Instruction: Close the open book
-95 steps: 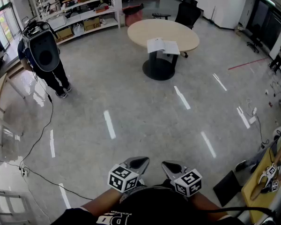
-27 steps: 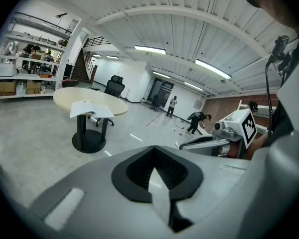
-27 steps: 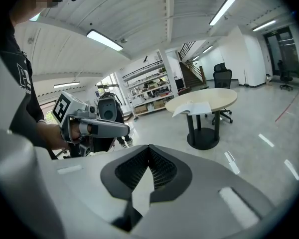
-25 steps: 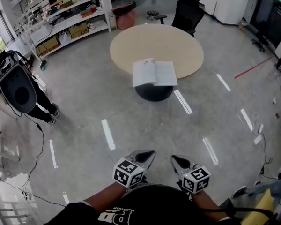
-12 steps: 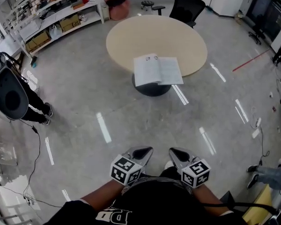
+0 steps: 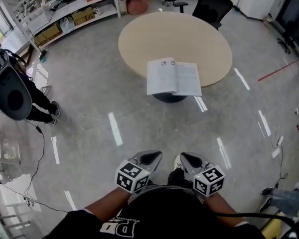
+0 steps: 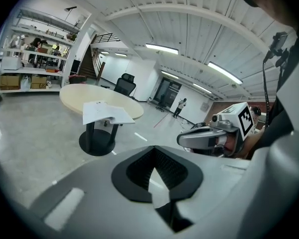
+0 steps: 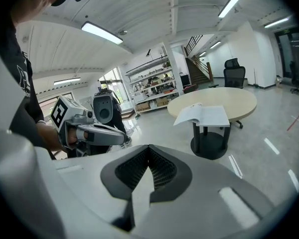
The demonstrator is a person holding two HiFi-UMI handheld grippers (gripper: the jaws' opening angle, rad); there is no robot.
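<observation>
Our left gripper (image 7: 155,157) has its jaws pressed together with nothing between them. Far off to the left, the open book (image 7: 105,113) lies on the round tabletop (image 7: 77,93). Our right gripper (image 7: 185,139) is near, on the right.

The floor (image 6: 154,128) round the desk (image 6: 154,34) is speckled grey stone or concrete, polished glossy enough to mirror the ceiling lights as white streaks. The desk top is matt, pale, wood-look board; its base (image 7: 96,142) is smooth black. The book (image 6: 173,77) on the desk is matt white paper. The left gripper (image 6: 153,157) and right gripper (image 6: 186,158) have smooth grey plastic shells with a faint sheen. Their pads (image 7: 164,168) are black, ribbed and matt.
</observation>
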